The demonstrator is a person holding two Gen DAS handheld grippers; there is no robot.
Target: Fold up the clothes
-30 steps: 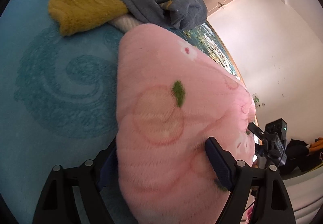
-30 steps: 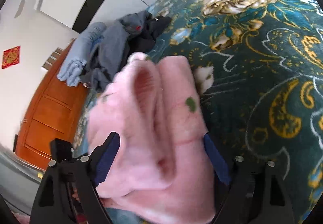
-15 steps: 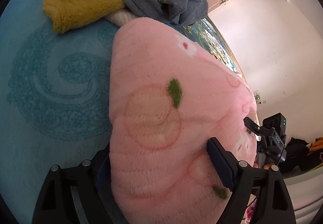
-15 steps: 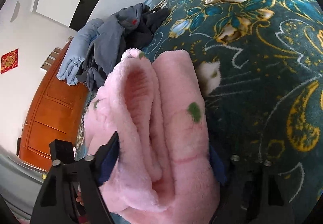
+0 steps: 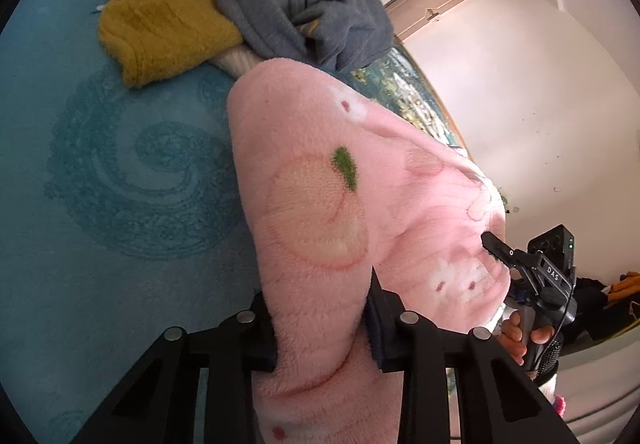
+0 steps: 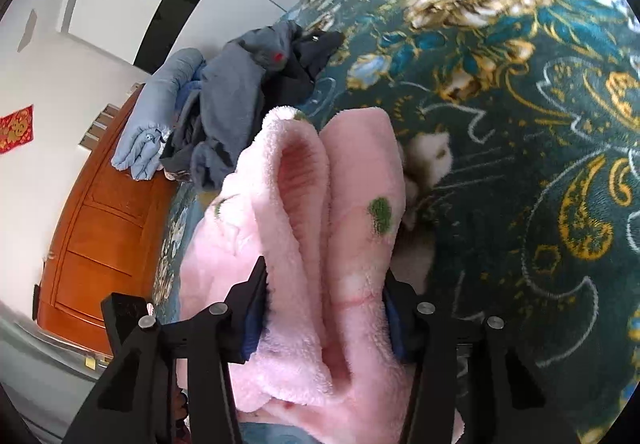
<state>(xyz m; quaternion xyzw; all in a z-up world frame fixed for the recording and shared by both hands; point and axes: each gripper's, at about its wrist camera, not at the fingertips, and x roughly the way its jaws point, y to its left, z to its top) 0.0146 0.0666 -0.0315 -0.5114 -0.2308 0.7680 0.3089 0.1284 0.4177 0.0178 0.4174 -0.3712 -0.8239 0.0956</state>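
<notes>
Both grippers clamped on the pink fleece garment (image 5: 320, 228) — no containers here.
My left gripper (image 5: 320, 328) and right gripper (image 6: 324, 312) have just been closing, fleece pinched between them above the bed (image 6: 520, 172); "DAS" reads on the right gripper's body.

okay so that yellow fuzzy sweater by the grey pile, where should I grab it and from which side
Judging from the left wrist view, grip the yellow sweater at its free thick corner lying on the blue blanket, coming in from the open blanket side. Its far edge is tucked under the grey garment.
</notes>
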